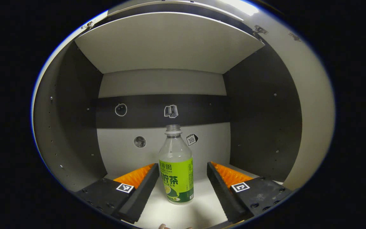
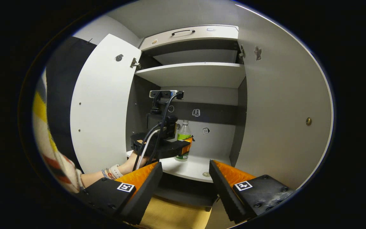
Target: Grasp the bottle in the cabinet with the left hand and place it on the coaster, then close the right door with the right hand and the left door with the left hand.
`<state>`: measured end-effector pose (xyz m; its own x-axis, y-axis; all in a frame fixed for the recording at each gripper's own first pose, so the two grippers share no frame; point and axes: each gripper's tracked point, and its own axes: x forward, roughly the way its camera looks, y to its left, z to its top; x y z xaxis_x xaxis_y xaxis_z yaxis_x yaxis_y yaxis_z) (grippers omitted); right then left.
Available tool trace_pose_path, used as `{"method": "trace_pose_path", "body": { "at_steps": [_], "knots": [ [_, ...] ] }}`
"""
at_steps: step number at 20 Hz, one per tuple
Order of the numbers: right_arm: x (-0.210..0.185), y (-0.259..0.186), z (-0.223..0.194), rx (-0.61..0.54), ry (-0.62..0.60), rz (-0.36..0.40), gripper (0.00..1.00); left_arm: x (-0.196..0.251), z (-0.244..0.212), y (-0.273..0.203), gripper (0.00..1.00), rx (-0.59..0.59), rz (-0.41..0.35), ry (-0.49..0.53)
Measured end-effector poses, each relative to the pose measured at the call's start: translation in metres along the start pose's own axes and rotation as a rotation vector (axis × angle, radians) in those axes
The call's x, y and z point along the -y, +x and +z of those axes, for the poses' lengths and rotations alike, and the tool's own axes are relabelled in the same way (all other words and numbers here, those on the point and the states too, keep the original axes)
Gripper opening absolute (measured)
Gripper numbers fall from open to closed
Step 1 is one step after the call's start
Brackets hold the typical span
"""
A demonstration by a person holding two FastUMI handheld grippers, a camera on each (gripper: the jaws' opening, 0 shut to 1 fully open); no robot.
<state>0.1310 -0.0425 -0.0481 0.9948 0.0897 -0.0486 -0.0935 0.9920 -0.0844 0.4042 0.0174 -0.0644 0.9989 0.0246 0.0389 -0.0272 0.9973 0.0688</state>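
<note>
Standing upright on the pale cabinet shelf (image 1: 202,210), the bottle (image 1: 176,168) is framed between the spread fingers of the left gripper (image 1: 180,181), whose jaws are wide apart with nothing yet touched. A clear plastic body with a green label wrap is seen, and it looks nearly empty, so it is judged light and easily tipped; the thin wall is likely to dent if squeezed hard, and the label film may be a bit slick. The best hold is judged to be across the labelled middle, where the sides run straight, rather than at the tapering shoulder or the narrow neck. In the right gripper view the right gripper (image 2: 185,184) is held back outside the cabinet with its jaws also apart and empty. Both doors are seen swung open, the right door (image 2: 284,121) close by. The coaster cannot be made out
</note>
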Motion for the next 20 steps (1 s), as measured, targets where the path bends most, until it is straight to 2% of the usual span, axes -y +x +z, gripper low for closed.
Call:
{"method": "trace_pose_path", "body": {
  "at_steps": [9,11,12,13,20],
  "knots": [
    [0.000,0.016,-0.008,-0.023,-0.003,0.004,0.98,-0.009,-0.017,0.034,0.95,-0.023,0.016,-0.017],
    [0.002,0.017,-0.010,-0.027,0.006,0.000,0.98,-0.010,-0.019,0.038,0.93,-0.029,0.015,-0.006],
    [0.001,0.018,-0.010,-0.029,0.010,0.000,0.98,-0.010,-0.017,0.034,0.84,-0.023,0.010,-0.007],
    [0.002,0.019,-0.010,-0.031,0.012,-0.002,0.98,-0.008,-0.019,0.037,0.80,-0.023,0.009,-0.008],
    [0.004,0.016,-0.010,-0.029,0.017,-0.013,0.98,-0.007,-0.010,0.030,0.78,-0.014,0.002,-0.008]
  ]
}}
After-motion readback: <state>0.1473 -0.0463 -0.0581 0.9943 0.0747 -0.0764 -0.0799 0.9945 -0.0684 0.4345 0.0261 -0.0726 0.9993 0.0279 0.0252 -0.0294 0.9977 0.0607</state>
